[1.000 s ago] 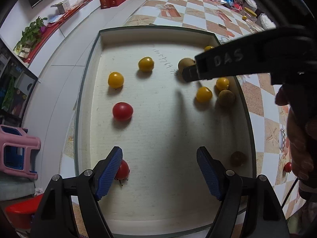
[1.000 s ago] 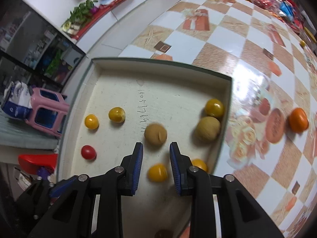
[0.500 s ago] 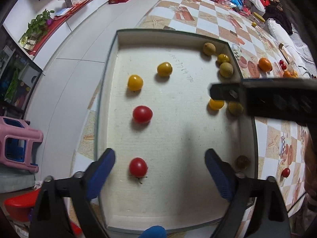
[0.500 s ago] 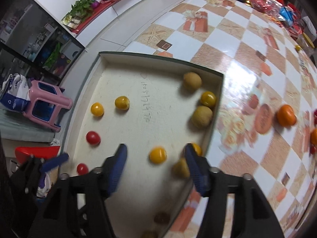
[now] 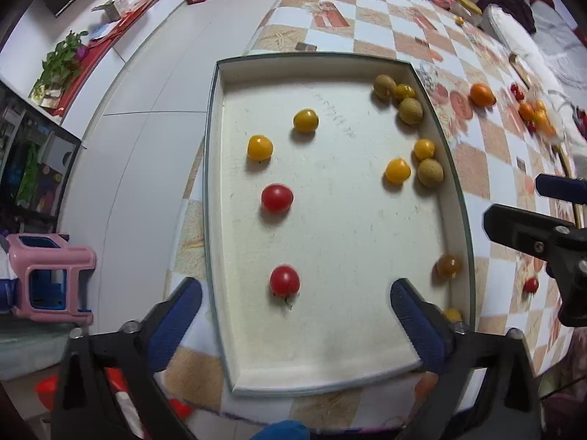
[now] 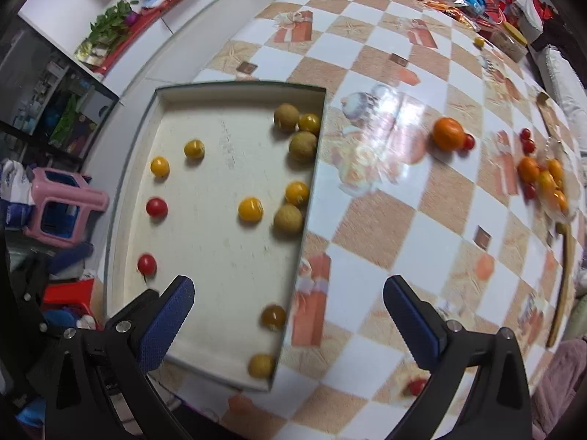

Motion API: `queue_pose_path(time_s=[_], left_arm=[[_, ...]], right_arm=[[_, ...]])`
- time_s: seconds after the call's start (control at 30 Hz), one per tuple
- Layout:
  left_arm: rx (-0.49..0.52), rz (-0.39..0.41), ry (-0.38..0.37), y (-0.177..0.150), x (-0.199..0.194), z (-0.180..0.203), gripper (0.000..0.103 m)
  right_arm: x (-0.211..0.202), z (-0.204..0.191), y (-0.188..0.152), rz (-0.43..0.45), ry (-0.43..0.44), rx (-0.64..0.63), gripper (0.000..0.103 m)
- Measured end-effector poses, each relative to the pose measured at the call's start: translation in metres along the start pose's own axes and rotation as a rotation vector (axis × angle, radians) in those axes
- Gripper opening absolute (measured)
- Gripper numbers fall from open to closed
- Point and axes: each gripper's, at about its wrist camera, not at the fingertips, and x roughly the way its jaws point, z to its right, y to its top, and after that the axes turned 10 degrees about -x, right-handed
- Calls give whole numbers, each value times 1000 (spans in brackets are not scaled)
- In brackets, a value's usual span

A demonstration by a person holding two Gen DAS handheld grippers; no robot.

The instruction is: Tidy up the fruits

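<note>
- Left wrist view: the left claw (image 5: 293,315) hangs over the near end of the white tray (image 5: 330,377), its jaws opening with nothing between the pads. One red tomato (image 5: 284,281) sits just ahead of it, a second red tomato (image 5: 277,198) farther up the tray, and two yellow tomatoes (image 5: 259,147) beyond those. Brown round fruits (image 5: 430,172) and more yellow ones crowd the right wall.
- These small tomatoes look light, smooth-skinned and easy to bruise — I judge a soft pinch across the widest part is safest, since they would roll or squirt out of an off-centre grip.
- Right wrist view: the right claw (image 6: 290,308) is also opening and empty, straddling the tray's right wall, with one pad above the tray and the other above the checked worktop (image 6: 385,220).
- An orange (image 6: 447,134) with a small red fruit touching it lies out on the worktop, well apart from the tray; a blurred heap of orange and red fruits (image 6: 543,179) lies farther right.
- That orange looks firmer and heavier — a wide grip around its middle should hold, though its rind may be slippery.
</note>
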Motion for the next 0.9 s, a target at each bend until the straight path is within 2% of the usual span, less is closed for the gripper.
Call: queue_pose_path(time_s=[0.37, 0.9], left_arm=[[56, -4, 11, -6, -27, -1, 103], [85, 15, 34, -2, -44, -1, 103]], right_arm=[[-17, -17, -25, -72, 8, -17, 103], [-40, -19, -14, -42, -17, -33, 103]])
